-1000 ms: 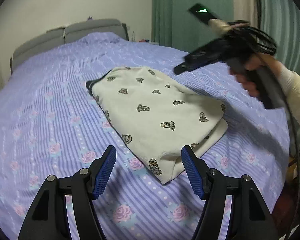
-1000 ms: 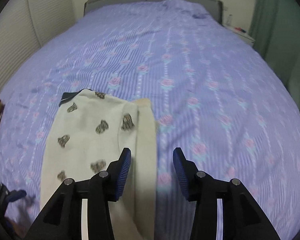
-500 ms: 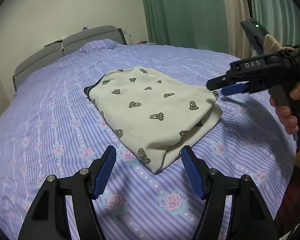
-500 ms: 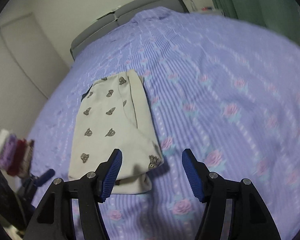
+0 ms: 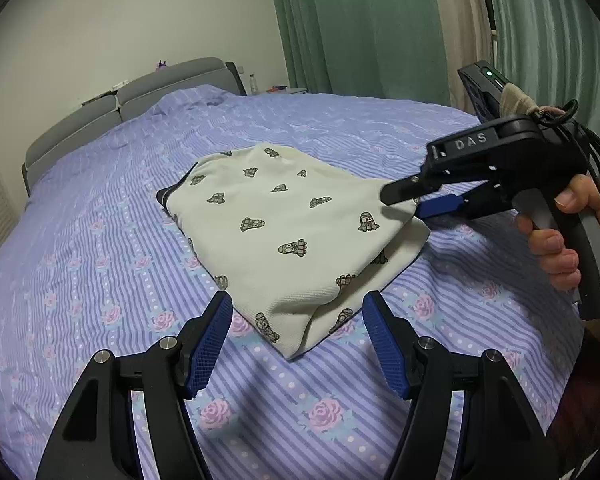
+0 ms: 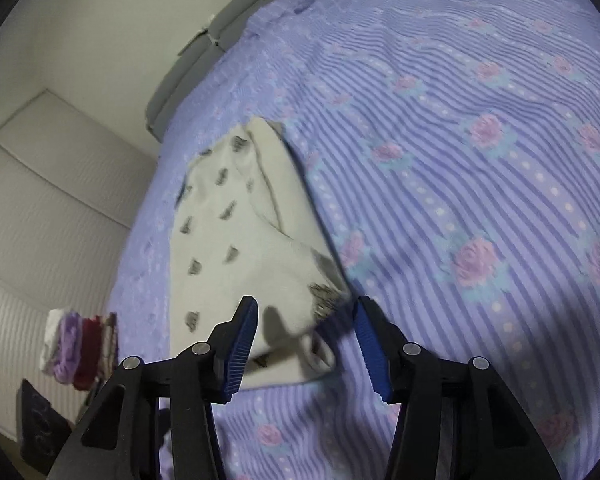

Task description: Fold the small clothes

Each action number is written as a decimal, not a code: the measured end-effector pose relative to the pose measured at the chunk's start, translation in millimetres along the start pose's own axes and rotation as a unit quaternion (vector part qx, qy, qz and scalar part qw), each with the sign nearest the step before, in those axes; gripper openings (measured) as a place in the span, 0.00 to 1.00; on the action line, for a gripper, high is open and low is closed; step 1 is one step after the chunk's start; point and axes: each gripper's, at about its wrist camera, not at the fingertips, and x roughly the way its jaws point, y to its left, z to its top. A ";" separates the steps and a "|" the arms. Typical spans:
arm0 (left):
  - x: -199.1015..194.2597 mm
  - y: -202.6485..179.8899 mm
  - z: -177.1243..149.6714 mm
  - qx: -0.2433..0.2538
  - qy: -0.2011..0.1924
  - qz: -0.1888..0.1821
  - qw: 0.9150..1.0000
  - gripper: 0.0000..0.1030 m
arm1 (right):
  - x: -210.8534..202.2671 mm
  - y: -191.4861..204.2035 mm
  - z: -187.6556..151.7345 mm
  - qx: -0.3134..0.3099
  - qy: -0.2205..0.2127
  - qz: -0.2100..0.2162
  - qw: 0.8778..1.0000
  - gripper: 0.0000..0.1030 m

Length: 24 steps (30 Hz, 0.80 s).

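A: Since half a second ago, right gripper (image 5: 410, 206) has dropped from beside the garment to its right-hand corner. Item one, left wrist view?

B: Cream printed garment (image 5: 284, 232), partly folded, lying flat on the striped bedspread (image 5: 100, 240). Right gripper's fingers straddle the corner, one above the cloth, one below, a gap showing between them; nothing pinched yet. Left gripper (image 5: 298, 344): fingers spread wide, holding nothing, poised just short of the near corner.

A: Item two, right wrist view?

B: Same garment (image 6: 228, 240), somewhat blurred. Right gripper (image 6: 306, 344) parted wide, the corner lying between its blue pads (image 6: 240, 348) (contact with the fabric cannot be told here). Folded clothes stack (image 6: 80, 344) at lower left, off the bed.

A: Step in hand?

B: By my judgement, taking hold of the two near corners for the next fold.

A: Next move calls for?

B: Probably closing both on their corners, catching every layer, then lifting evenly toward the far edge.
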 end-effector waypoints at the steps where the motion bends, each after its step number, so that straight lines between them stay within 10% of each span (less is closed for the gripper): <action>1: 1.1 -0.2 0.1 -0.003 0.001 -0.001 1.000 0.65 | -0.5 0.4 0.9 -0.002 -0.001 0.004 1.000 0.47; 11: 17.5 -13.1 -1.7 -0.014 -0.003 0.020 1.000 0.65 | -15.7 40.8 5.3 -0.093 -0.053 -0.034 0.994 0.13; 24: 32.6 -34.1 7.5 -0.009 -0.016 0.068 0.997 0.65 | -33.1 62.6 24.7 -0.080 -0.081 0.015 0.993 0.08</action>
